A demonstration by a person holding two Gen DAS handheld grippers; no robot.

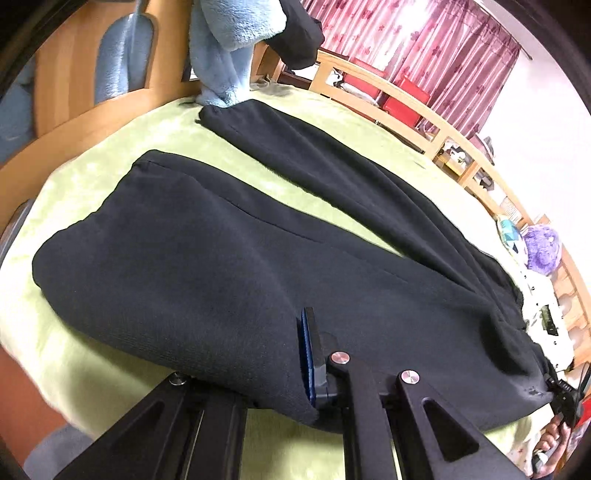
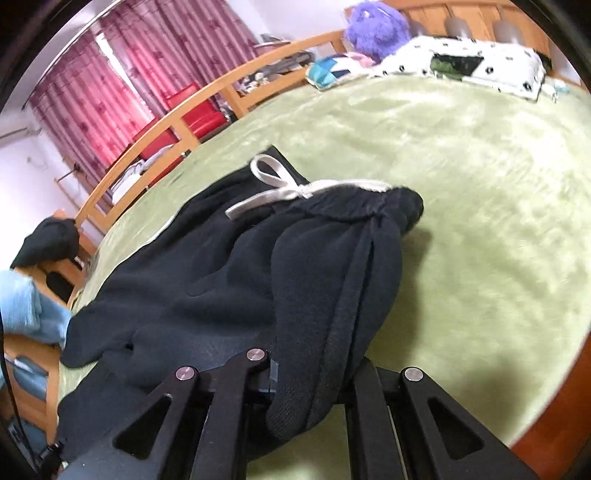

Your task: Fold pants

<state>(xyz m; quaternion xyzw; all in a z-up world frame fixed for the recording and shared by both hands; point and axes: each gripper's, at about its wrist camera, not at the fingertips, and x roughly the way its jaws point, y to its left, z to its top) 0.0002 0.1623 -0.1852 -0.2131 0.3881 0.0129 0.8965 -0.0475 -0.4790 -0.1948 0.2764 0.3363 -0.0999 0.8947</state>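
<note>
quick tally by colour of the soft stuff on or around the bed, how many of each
black: 2, the pants and a bundle by the rail
light blue: 1, a fleece
purple: 1, a plush toy
white with black spots: 1, a pillow
total: 5

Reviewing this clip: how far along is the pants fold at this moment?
Early. Done: the black fleece pants lie spread on the green blanket, legs apart. In hand: the left tool is shut on a leg's edge, the right tool on bunched fabric below the waistband with its white drawstring. Left: no fold is visible yet; one leg must go over the other, then fold lengthwise.
</note>
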